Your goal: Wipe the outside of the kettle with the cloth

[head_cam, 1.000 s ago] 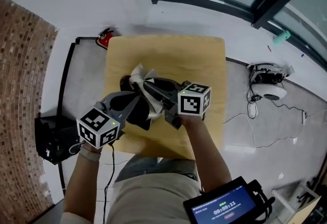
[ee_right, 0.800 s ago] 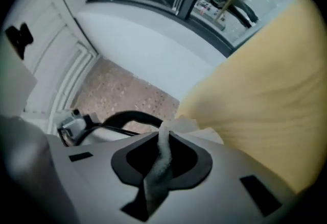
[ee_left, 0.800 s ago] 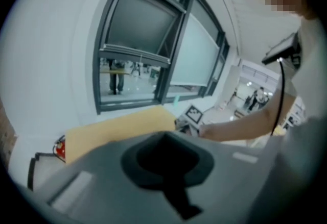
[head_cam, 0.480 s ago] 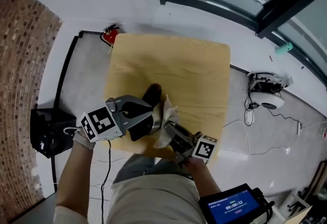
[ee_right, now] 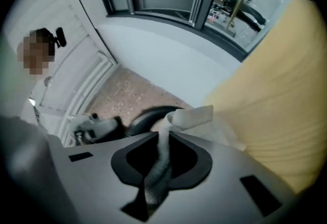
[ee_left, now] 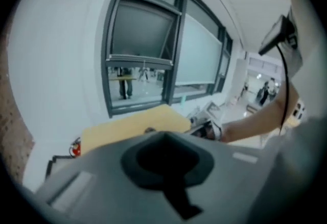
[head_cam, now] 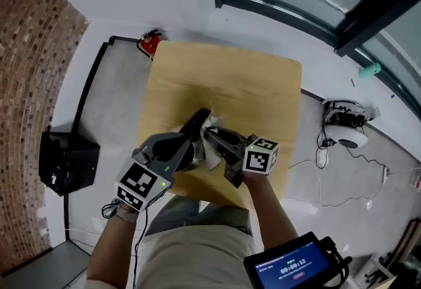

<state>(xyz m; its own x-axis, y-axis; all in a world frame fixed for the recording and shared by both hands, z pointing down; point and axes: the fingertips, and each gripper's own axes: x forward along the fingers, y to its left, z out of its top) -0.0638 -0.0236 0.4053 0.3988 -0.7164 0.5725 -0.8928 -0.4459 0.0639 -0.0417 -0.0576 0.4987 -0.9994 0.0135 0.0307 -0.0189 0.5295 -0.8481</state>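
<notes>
Pale wooden desk (head_cam: 256, 83) fills the head view; near its front edge the left hand-held gripper (head_cam: 186, 149) pinches the dark kettle (head_cam: 195, 124), with the right hand-held gripper (head_cam: 212, 139) just beside it. Left gripper view: jaws drawn together on something dark. Right gripper view: jaws clamp the white cloth (ee_right: 190, 116), with the kettle just behind.

Table (head_cam: 256, 83): pale wood, matt, with faint grain. Kettle (head_cam: 195, 122): dark, smooth body with a slight sheen. Cloth (ee_right: 190, 116): soft whitish fabric, crumpled, fuzzy where it bunches. Left gripper (head_cam: 186, 144) and right gripper (head_cam: 214, 138): matt grey plastic shells, each carrying a cube of flat black-and-white printed squares. Wall (head_cam: 33, 70): rough reddish brick. Floor (head_cam: 395, 149): smooth, pale grey, lightly glossy. Window frame (head_cam: 283, 8): dark and smooth, seemingly painted metal.
</notes>
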